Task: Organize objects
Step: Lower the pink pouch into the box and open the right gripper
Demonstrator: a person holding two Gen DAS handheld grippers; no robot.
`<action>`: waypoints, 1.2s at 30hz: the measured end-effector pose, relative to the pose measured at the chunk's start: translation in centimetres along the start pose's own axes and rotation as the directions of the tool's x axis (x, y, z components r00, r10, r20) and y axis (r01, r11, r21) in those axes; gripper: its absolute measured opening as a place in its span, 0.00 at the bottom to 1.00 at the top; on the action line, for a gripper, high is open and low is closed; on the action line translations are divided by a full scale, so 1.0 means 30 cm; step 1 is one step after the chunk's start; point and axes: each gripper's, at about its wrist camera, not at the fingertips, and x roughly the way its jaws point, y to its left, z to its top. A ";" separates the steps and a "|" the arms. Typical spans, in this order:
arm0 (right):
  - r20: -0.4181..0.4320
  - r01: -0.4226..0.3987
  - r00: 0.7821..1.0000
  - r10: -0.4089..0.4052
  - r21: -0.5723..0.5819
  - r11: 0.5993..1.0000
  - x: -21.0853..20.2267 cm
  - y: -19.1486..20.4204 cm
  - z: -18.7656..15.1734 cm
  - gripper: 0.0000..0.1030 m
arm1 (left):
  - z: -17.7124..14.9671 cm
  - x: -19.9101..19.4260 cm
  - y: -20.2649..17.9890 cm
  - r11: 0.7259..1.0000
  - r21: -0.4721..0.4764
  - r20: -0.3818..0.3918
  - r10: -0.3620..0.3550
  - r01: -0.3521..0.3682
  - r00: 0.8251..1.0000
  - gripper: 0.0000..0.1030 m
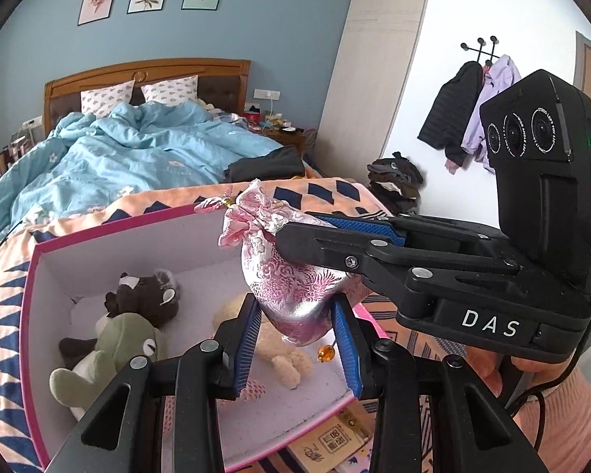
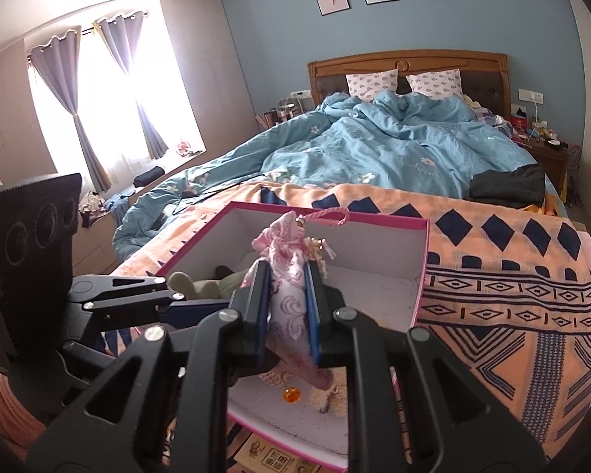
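Note:
A pink and silver brocade pouch (image 1: 291,287) with a drawstring loop and an orange bead (image 1: 326,352) hangs over a pink-rimmed white box (image 1: 59,272). My right gripper (image 2: 288,307) is shut on the pouch (image 2: 289,307); in the left wrist view it reaches in from the right (image 1: 291,232). My left gripper (image 1: 297,335) is open, with a blue pad on each side of the pouch's bottom. In the box lie a brown plush bear (image 1: 145,295), a green plush frog (image 1: 110,351) and a cream plush toy (image 1: 283,358).
The box (image 2: 421,268) sits on an orange patterned blanket (image 2: 512,276) at the foot of a bed with a blue duvet (image 2: 374,146). A dark folded garment (image 2: 508,185) lies on the bed. Cardboard (image 1: 335,441) lies below the box. Coats (image 1: 469,114) hang on the wall.

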 end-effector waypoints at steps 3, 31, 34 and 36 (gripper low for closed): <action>-0.009 0.005 1.000 -0.004 0.005 1.000 0.016 -0.012 -0.002 0.18 | -0.002 0.017 0.008 1.000 -0.008 -0.009 0.001 -0.001 1.000 0.36; -0.113 0.091 0.990 -0.086 0.041 0.995 0.164 -0.105 -0.032 0.18 | -0.003 0.195 0.046 0.997 -0.035 -0.133 0.068 -0.074 0.989 0.36; -0.124 0.105 0.987 -0.099 0.043 0.994 0.183 -0.114 -0.035 0.18 | -0.006 0.213 0.054 0.996 -0.043 -0.146 0.076 -0.084 0.986 0.36; -0.132 0.114 0.985 -0.107 0.041 0.993 0.194 -0.117 -0.037 0.18 | -0.008 0.218 0.057 0.995 -0.045 -0.152 0.085 -0.092 0.985 0.36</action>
